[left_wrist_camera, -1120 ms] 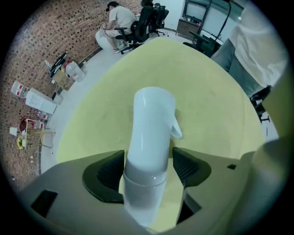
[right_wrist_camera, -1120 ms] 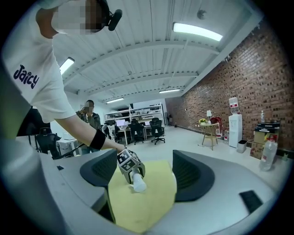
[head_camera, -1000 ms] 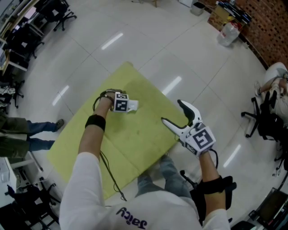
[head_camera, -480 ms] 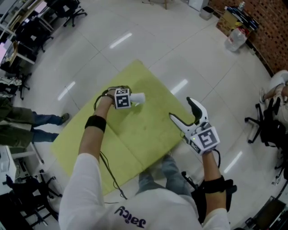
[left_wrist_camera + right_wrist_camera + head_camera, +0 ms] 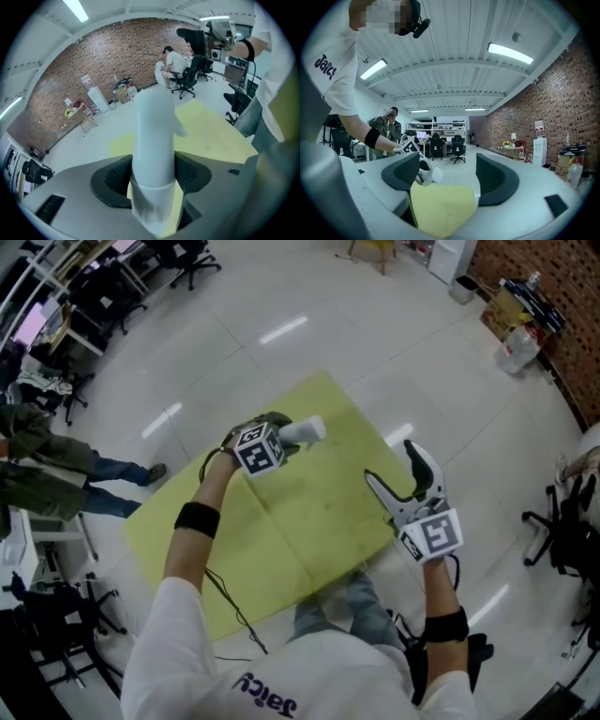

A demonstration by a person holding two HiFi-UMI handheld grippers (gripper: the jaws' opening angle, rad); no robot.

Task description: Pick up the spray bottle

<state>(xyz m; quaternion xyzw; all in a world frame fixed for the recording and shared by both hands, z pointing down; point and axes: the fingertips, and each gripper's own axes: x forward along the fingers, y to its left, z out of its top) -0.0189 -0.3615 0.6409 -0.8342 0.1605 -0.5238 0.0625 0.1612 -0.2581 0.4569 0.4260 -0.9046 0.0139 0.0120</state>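
Head view shows the yellow table (image 5: 309, 521) across mid-frame. My right claw (image 5: 389, 461), centre right, stands wide and empty — my left claw (image 5: 281, 440), centre left, clamps the white spray bottle (image 5: 306, 431), off the table.

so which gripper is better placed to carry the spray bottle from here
Left. The left gripper is shut on the white spray bottle, held up over the yellow mat. The right gripper is open and empty, off by the mat's edge, so it would probably have to reach across first.
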